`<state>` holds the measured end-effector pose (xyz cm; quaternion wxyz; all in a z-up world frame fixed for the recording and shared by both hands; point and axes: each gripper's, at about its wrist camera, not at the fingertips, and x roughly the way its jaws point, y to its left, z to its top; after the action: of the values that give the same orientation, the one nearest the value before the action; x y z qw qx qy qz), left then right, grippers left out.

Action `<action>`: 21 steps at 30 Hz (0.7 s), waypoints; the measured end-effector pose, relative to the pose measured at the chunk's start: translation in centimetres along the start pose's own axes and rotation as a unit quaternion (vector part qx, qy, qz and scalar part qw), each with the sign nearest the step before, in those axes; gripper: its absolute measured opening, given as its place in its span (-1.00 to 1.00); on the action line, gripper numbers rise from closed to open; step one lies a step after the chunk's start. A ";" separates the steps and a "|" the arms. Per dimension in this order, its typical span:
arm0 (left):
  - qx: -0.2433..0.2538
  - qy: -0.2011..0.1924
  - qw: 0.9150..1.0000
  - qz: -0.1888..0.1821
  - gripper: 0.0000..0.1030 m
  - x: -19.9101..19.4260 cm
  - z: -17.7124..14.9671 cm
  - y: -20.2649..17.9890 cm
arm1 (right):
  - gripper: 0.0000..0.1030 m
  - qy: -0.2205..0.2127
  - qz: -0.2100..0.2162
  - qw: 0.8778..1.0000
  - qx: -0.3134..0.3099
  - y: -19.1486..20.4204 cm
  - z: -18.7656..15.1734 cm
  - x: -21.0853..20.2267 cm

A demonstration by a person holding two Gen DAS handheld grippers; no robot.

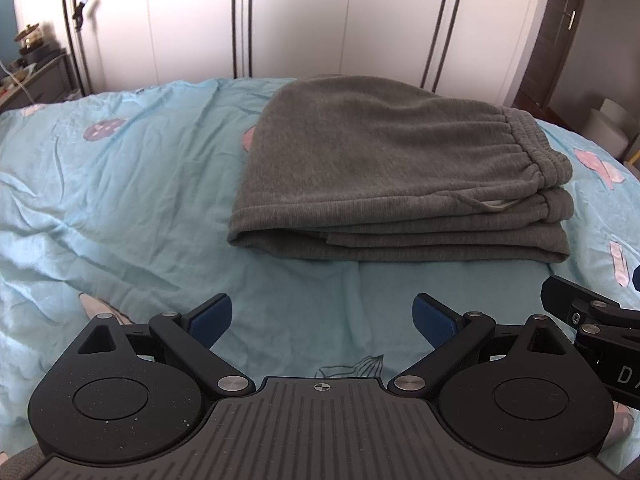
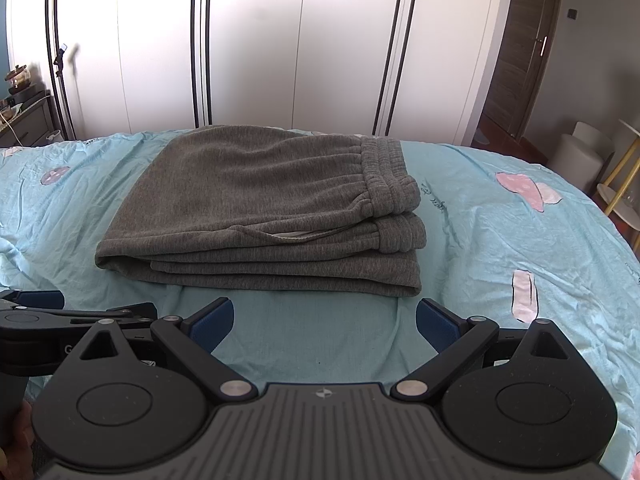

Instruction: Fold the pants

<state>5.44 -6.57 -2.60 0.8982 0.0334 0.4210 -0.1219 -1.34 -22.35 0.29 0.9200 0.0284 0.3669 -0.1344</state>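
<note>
Grey pants (image 1: 380, 168) lie folded in a flat stack on the light blue bedspread (image 1: 120, 200), elastic waistband on the right. In the right wrist view the same pants (image 2: 264, 208) sit straight ahead, several layers showing at the near edge. My left gripper (image 1: 322, 312) is open, held back from the stack's near edge with only bedspread between its blue pads. My right gripper (image 2: 325, 314) is open too, just short of the stack and touching nothing. Each gripper shows at the edge of the other's view.
White wardrobe doors (image 2: 280, 40) stand behind the bed. A dark wooden door (image 2: 528, 48) is at the right, with white stools (image 2: 580, 152) and a yellow-legged side table (image 2: 620, 184) beside the bed. A grey cabinet (image 1: 36, 76) with small items stands at far left.
</note>
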 end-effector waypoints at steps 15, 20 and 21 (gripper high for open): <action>0.003 0.002 1.000 0.001 0.94 0.1 0.0 0.0 | 0.90 0.004 0.000 1.000 0.001 0.0 -0.1 0.2; 0.002 0.003 1.000 0.002 0.94 0.2 0.0 0.0 | 0.90 0.005 0.000 1.000 0.002 0.0 -0.1 0.3; 0.002 0.003 1.000 0.003 0.94 0.2 0.0 0.0 | 0.90 0.005 0.000 1.000 0.002 0.0 0.0 0.3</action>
<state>5.60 -6.62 -2.73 0.8972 0.0367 0.4234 -0.1203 -1.13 -22.44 0.02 0.9181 0.0310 0.3714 -0.1349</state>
